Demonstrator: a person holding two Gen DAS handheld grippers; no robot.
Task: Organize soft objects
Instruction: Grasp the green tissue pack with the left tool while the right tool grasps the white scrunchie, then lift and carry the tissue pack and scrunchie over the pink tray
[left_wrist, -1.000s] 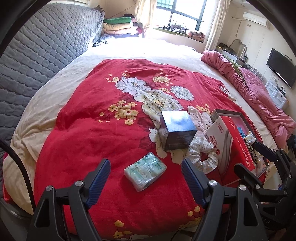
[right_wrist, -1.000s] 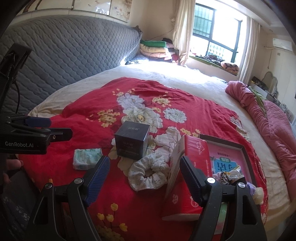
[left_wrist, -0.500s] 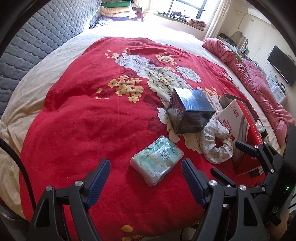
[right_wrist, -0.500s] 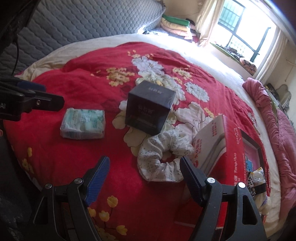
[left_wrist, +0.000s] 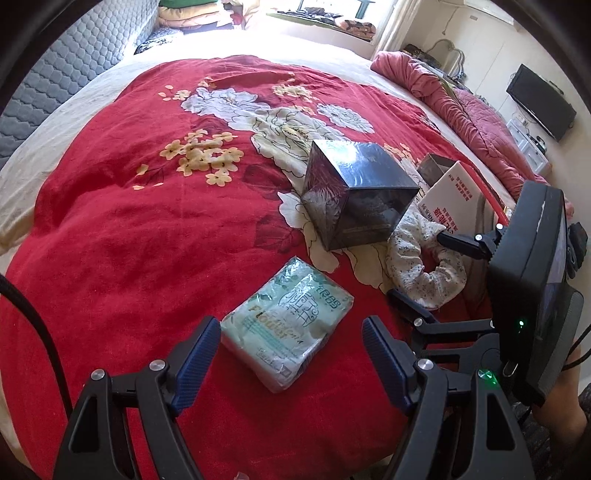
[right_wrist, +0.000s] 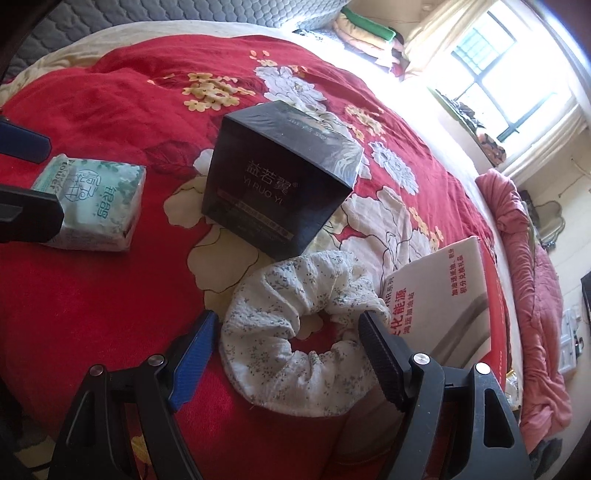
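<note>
1. Straddling the tissue pack (left_wrist: 286, 326), our left gripper (left_wrist: 290, 360) stands wide and empty; the pack lies on the red floral quilt (left_wrist: 122, 240), its long axis skewed diagonally across the gap between the fingers.
2. Our right gripper (right_wrist: 286, 352), equally wide and holding nothing, brackets the floral scrunchie (right_wrist: 295, 347), which rests beside the black box (right_wrist: 275, 184) and the red carton (right_wrist: 439, 306).
3. We judge each hand nearest its own target.
</note>
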